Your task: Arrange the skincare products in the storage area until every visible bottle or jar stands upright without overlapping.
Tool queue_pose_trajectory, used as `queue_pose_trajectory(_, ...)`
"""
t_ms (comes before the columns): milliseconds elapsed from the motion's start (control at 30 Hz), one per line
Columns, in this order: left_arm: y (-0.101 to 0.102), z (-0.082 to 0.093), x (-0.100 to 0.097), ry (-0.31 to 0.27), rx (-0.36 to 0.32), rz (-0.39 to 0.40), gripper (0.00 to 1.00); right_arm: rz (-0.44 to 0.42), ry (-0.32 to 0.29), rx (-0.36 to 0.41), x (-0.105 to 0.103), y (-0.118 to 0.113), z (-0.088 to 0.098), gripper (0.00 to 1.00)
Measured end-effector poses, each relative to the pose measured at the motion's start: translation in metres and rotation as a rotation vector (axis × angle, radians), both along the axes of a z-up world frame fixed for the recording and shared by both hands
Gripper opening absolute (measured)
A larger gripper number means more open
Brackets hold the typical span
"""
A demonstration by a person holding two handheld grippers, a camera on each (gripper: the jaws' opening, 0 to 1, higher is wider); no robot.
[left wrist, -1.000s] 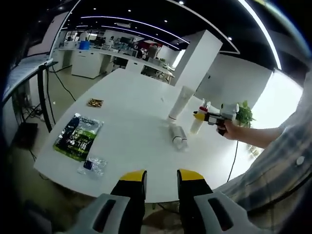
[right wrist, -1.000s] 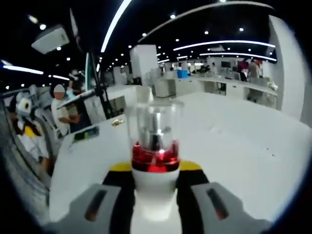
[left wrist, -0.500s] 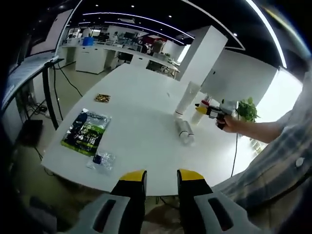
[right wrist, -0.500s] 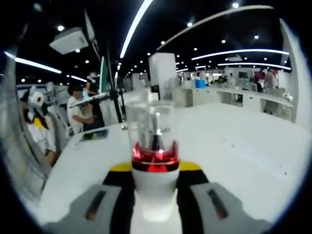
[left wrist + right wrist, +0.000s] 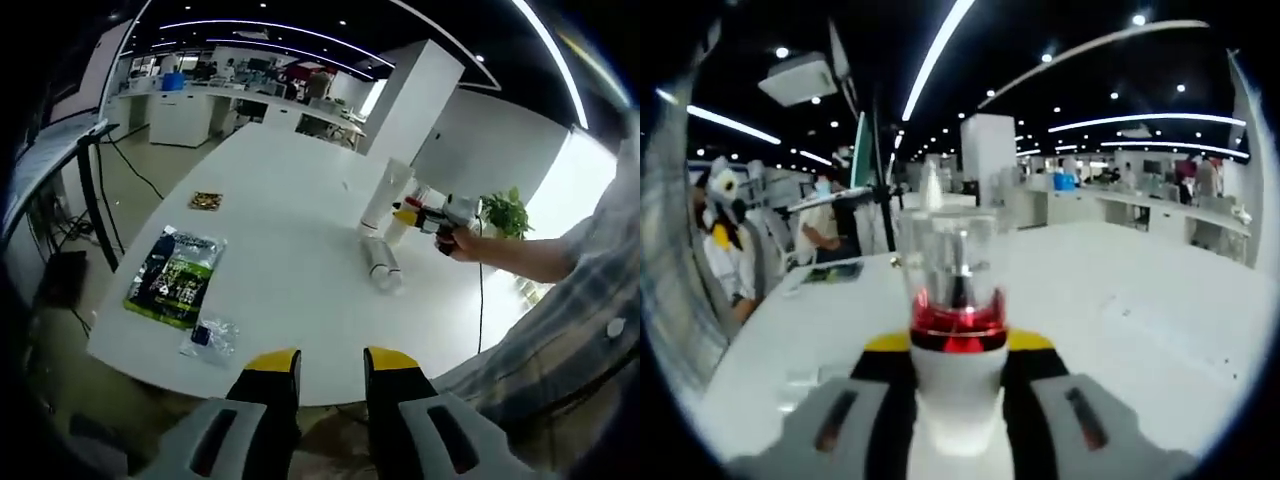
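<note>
Looking along my left gripper, jaws slightly parted and empty, I see the table: a tube upright, a bottle lying beside it, my right gripper carrying another bottle. Right view: my jaws clamp that red-collared bottle above the table.

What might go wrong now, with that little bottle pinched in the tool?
The right tool grips the red-collared bottle close beside the tall white tube; setting it down carelessly might topple the tube. The clear bottle lying on the table could roll if bumped.
</note>
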State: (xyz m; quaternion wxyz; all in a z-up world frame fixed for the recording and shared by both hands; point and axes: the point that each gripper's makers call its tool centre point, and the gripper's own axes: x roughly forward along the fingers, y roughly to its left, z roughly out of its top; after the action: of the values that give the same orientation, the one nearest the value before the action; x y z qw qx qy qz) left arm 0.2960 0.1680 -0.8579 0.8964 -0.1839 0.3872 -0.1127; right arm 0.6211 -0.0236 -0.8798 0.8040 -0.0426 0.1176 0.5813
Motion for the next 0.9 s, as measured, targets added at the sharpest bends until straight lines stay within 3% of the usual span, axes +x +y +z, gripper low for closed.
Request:
queue_pose_trajectory(100, -0.001, 0.0, 0.005, 0.007, 0.028, -0.041, 0.26, 0.011, -0.008, 0.007, 0.001, 0.003, 0.001, 0.3)
queue_pose_trajectory(400, -0.003, 0.003, 0.014, -0.011, 0.014, -0.055, 0.26, 0.08, -0.041, -0.022, -0.007, 0.0, -0.003, 0.3)
queue_pose_trajectory(900, -0.005, -0.008, -0.009, 0.008, 0.007, -0.031, 0.25, 0.263, -0.072, -0.126, -0.017, 0.014, -0.007, 0.3)
